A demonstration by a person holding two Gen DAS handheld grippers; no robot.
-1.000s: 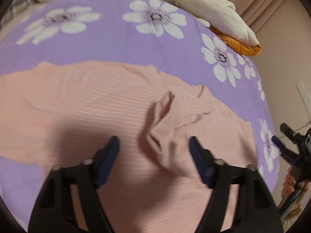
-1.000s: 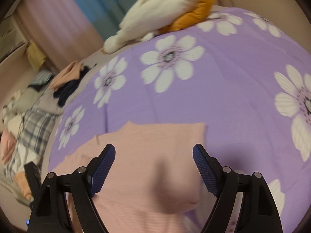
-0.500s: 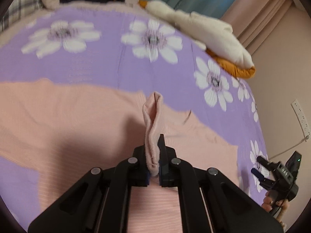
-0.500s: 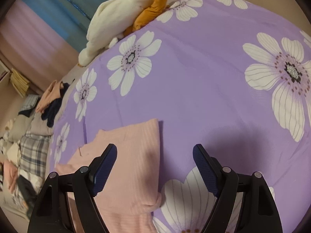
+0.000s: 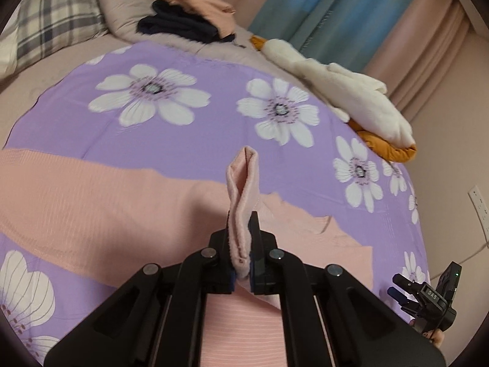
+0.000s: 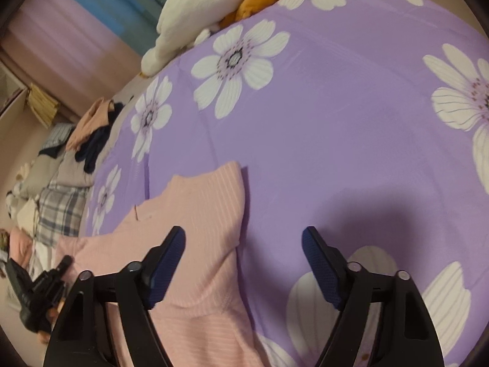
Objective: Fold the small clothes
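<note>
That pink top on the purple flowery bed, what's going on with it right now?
A person is folding it with a handheld gripper in each hand. The left gripper is shut on a pinched-up fold of the pink top, lifting it off the purple floral sheet. The right gripper hangs over the garment's other edge with nothing between its fingers, its jaws closing a little. The rest of the top lies flat, so the fold isn't made yet.

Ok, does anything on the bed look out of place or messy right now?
Nothing spilled or damaged. The pink top lies on the purple sheet with one fold pinched up in the left gripper; loose clothes sit heaped by the pillows.
</note>
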